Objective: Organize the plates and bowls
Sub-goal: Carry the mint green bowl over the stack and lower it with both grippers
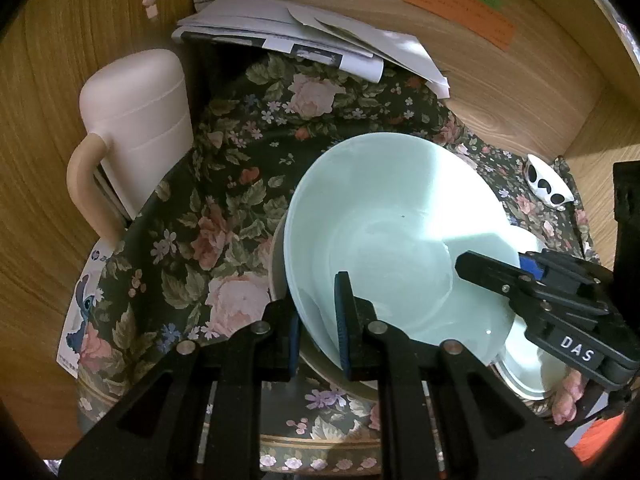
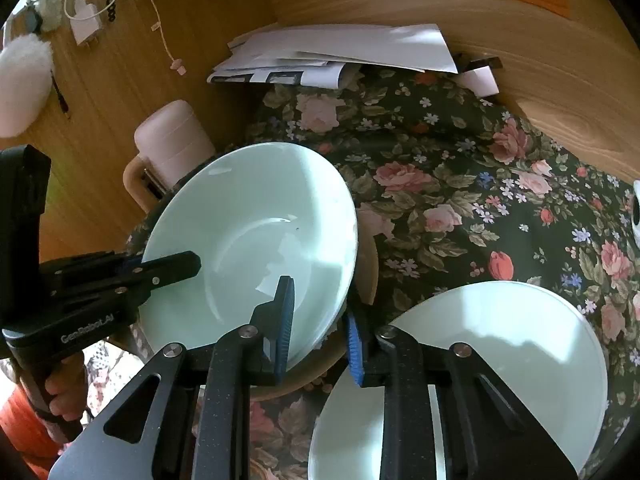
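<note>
A pale green bowl [image 1: 400, 232] is held tilted over a beige dish [image 1: 280, 280] on the floral cloth; it also shows in the right wrist view [image 2: 256, 224]. My left gripper [image 1: 318, 328] straddles the bowl's near rim, one blue pad inside and one outside, pressed on it. My right gripper [image 2: 320, 328] clamps the opposite rim the same way; it shows in the left wrist view [image 1: 496, 268]. A pale green plate [image 2: 520, 352] lies flat on the cloth at the right, partly under my right gripper.
A white lidded jug [image 1: 136, 120] with a beige handle stands at the left. Papers [image 1: 304, 36] lie at the back against the wooden wall. A small black and white object [image 1: 548, 184] sits at the right. A card [image 1: 80, 312] lies at the cloth's left edge.
</note>
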